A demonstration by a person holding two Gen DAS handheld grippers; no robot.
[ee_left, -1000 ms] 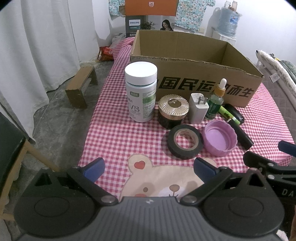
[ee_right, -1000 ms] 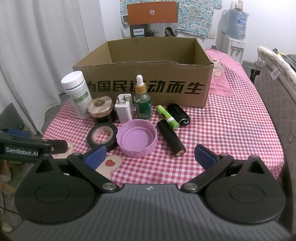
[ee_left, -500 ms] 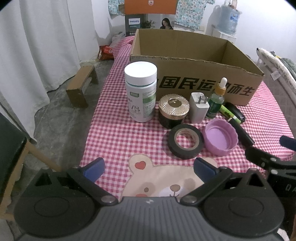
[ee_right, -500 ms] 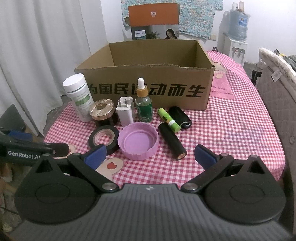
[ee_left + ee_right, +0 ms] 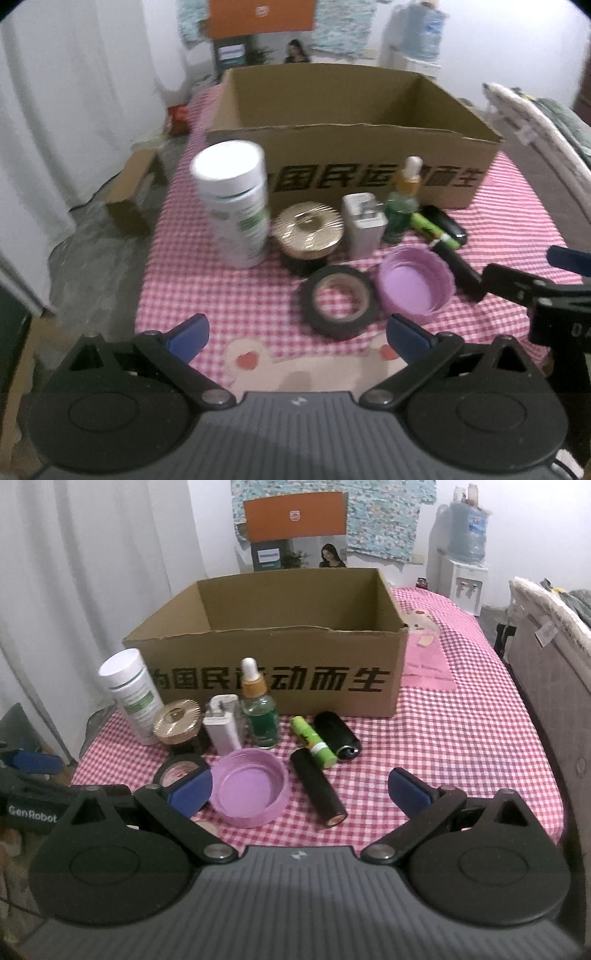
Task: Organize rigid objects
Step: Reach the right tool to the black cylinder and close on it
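An open cardboard box (image 5: 273,679) stands on the pink checked table (image 5: 461,746). In front of it are a white pill bottle (image 5: 131,698), a gold-lidded jar (image 5: 177,722), a white charger (image 5: 222,729), a green dropper bottle (image 5: 260,709), a green tube (image 5: 314,743), a black oval case (image 5: 337,735), a black cylinder (image 5: 317,788), a purple lid (image 5: 251,788) and a black tape roll (image 5: 338,302). My right gripper (image 5: 301,792) is open, low over the purple lid and black cylinder. My left gripper (image 5: 295,334) is open, just short of the tape roll.
A bear picture is printed on the cloth at the near edge (image 5: 303,362). A wooden stool (image 5: 131,195) stands on the floor to the left, white curtains (image 5: 74,572) behind it. A mattress edge (image 5: 546,650) runs along the right. A water dispenser (image 5: 463,554) stands at the back.
Both grippers have moved forward toward the row of objects. The left view has swung right and is blurred. The right gripper's left finger now overlaps the tape roll in its view.
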